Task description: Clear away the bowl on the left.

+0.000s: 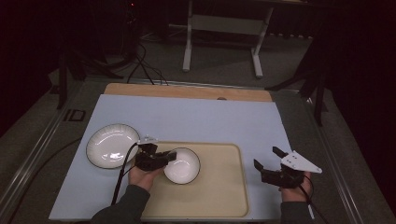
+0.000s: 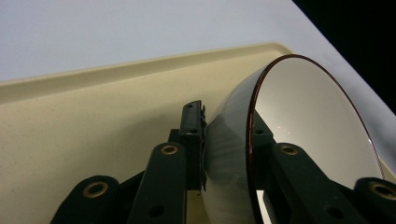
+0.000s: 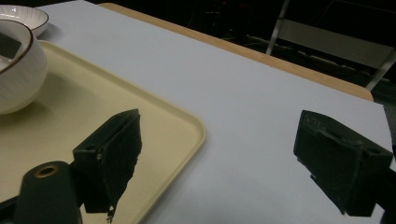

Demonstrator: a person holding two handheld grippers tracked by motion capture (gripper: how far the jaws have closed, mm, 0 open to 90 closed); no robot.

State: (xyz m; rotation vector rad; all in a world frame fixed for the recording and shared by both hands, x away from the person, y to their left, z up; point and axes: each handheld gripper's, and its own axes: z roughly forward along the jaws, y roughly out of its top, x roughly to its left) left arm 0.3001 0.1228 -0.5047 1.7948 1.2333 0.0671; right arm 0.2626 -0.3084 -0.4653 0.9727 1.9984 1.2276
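A white bowl (image 1: 183,167) with a dark rim sits on the left part of the cream tray (image 1: 219,186). My left gripper (image 1: 170,156) is shut on the bowl's left rim. In the left gripper view one jaw presses the ribbed outer wall and the other lies inside the bowl (image 2: 303,112), with my left gripper (image 2: 225,123) astride the rim. My right gripper (image 1: 267,157) hovers open over the blue mat just right of the tray, with nothing between its jaws. The right gripper view shows that gripper (image 3: 219,140) beside the tray (image 3: 154,126) corner, and the bowl (image 3: 16,70) far left.
A white plate (image 1: 111,145) with a dark rim lies on the blue mat (image 1: 196,116) left of the tray; the plate (image 3: 23,14) also appears in the right gripper view. A wooden strip (image 1: 187,91) edges the table's far side. Cables and a stand's legs lie on the floor beyond.
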